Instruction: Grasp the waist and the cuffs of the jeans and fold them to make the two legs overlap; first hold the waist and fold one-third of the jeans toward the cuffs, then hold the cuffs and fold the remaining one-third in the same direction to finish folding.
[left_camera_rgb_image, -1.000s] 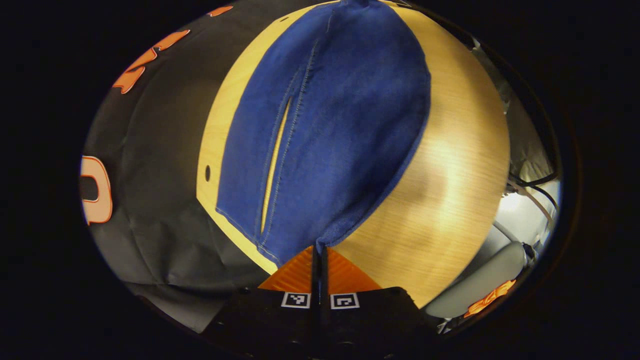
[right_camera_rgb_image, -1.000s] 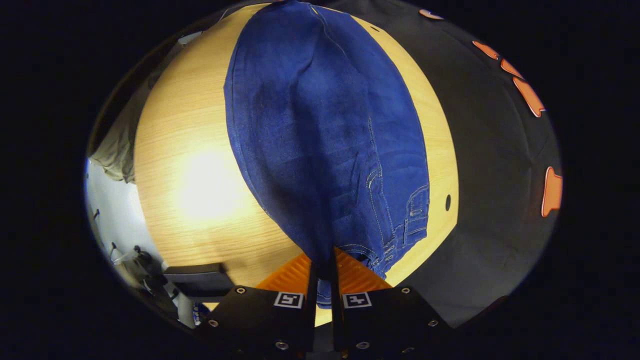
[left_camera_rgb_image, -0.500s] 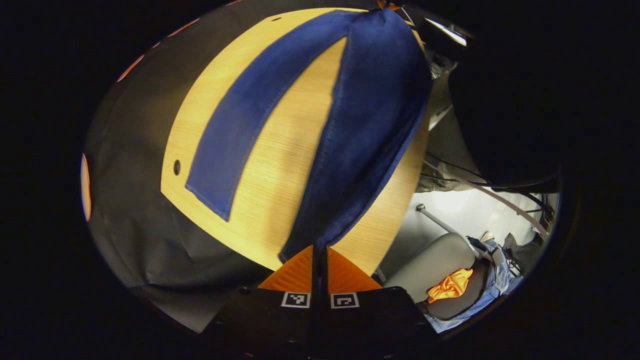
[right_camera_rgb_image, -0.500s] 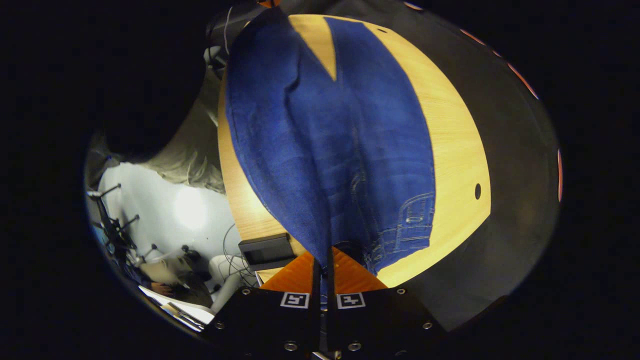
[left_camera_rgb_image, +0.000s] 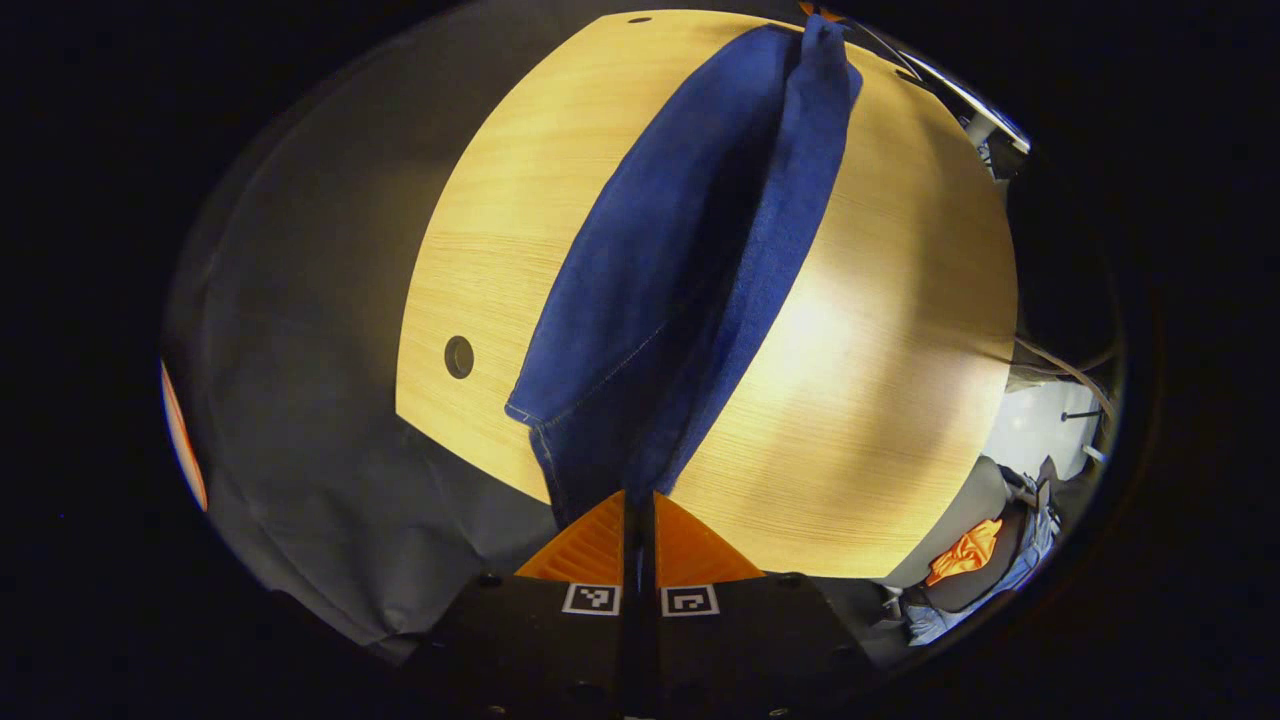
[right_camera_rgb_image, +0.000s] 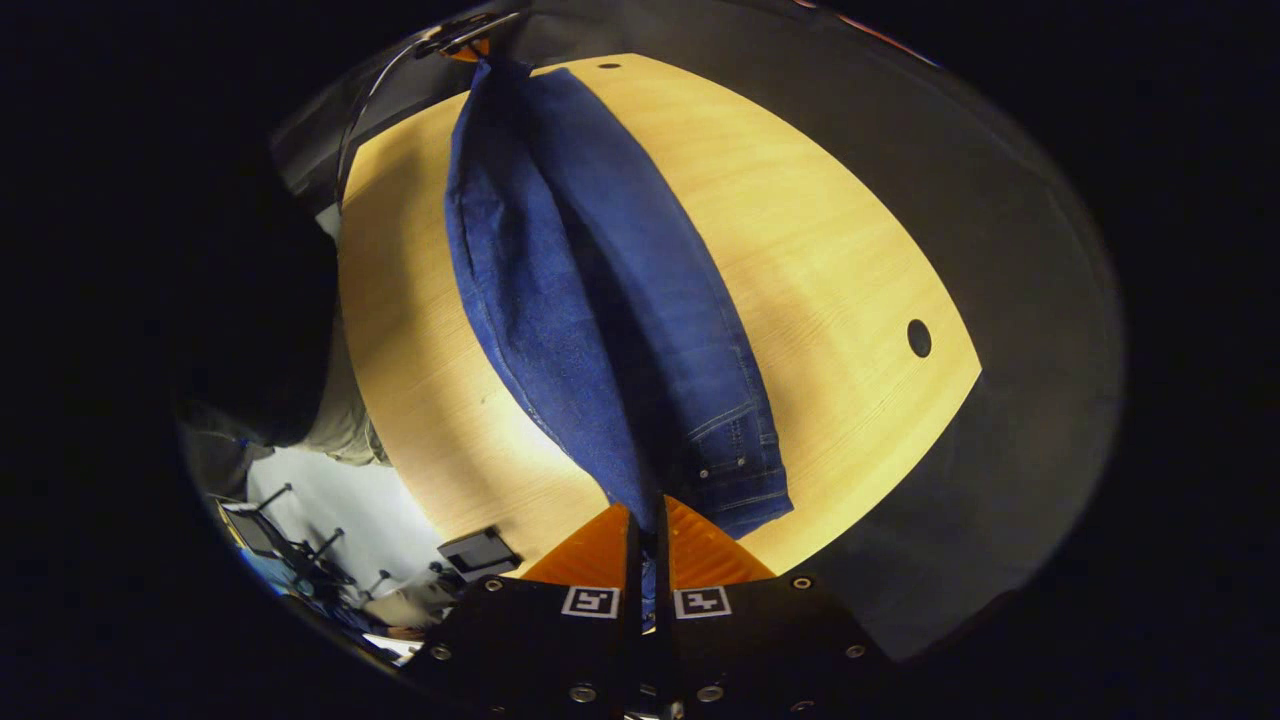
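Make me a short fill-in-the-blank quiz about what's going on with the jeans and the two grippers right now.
1. The right gripper is shut on the ____ end of the jeans.
2. The left gripper is shut on a ____.
3. The jeans hang over a ____ table.

Missing words: waist; cuff; wooden

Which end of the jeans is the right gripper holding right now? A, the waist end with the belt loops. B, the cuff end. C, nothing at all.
A: in the right gripper view, the right gripper is closed on the jeans beside the stitched waistband.
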